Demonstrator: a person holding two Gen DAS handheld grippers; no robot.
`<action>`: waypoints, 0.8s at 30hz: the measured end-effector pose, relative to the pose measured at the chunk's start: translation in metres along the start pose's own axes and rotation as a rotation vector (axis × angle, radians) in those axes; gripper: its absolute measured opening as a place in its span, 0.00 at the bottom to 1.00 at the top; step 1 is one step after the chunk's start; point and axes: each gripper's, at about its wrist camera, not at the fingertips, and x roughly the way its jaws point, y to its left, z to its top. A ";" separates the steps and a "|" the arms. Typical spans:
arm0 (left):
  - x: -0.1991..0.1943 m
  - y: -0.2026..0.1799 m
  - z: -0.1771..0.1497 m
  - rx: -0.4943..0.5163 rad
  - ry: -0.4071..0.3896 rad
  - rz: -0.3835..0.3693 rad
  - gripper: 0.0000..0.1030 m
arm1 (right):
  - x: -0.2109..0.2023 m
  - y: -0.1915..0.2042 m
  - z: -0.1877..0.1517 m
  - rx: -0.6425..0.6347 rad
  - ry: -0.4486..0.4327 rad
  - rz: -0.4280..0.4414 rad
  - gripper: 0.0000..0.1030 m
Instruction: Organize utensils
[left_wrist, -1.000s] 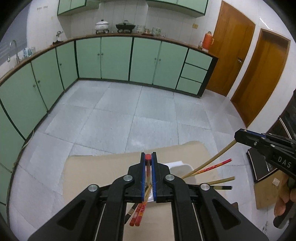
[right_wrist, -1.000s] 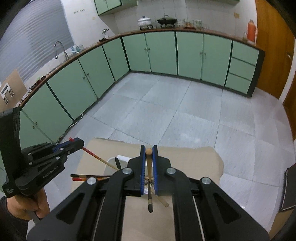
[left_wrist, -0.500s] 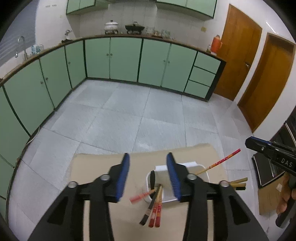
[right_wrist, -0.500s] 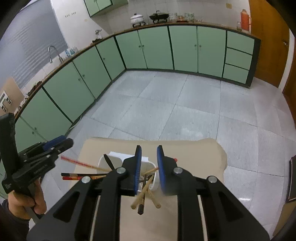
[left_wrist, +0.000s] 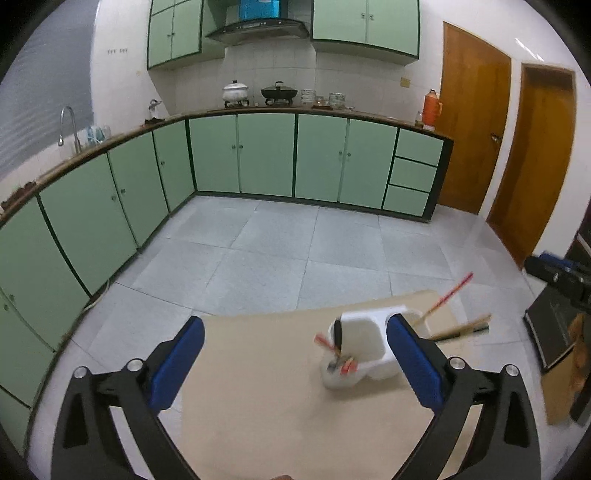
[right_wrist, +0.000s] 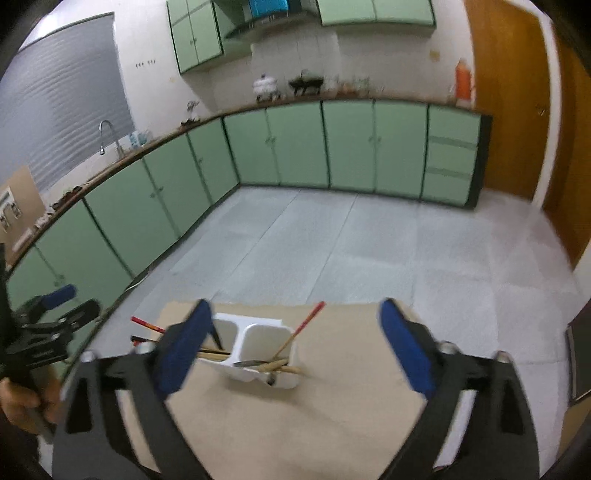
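A white two-compartment utensil holder (left_wrist: 364, 343) (right_wrist: 258, 343) stands on the tan table (left_wrist: 258, 406) (right_wrist: 332, 406). Red, wooden and dark chopsticks (left_wrist: 448, 297) (right_wrist: 308, 321) stick out of both compartments. My left gripper (left_wrist: 295, 365) is wide open and empty, pulled back above the table, with the holder near its right finger. My right gripper (right_wrist: 295, 347) is wide open and empty, with the holder near its left finger. The left gripper also shows at the left edge of the right wrist view (right_wrist: 55, 314).
The table's far edge (left_wrist: 314, 314) drops to a grey tiled floor. Green cabinets (left_wrist: 266, 155) line the back and left walls. A dark appliance on a wooden stand (left_wrist: 554, 332) is at the right of the table.
Both grippers went from shut on chopsticks to wide open, dropping them into the holder. Both have since pulled back and up from it.
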 end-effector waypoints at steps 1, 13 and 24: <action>-0.008 0.003 -0.008 -0.003 -0.026 0.016 0.94 | -0.004 0.001 -0.007 -0.010 -0.009 -0.011 0.90; -0.075 0.000 -0.095 -0.030 -0.124 0.025 0.94 | -0.050 0.026 -0.110 -0.113 -0.105 -0.189 0.95; -0.126 -0.018 -0.145 -0.026 -0.162 0.070 0.94 | -0.107 0.046 -0.179 -0.078 -0.189 -0.164 0.95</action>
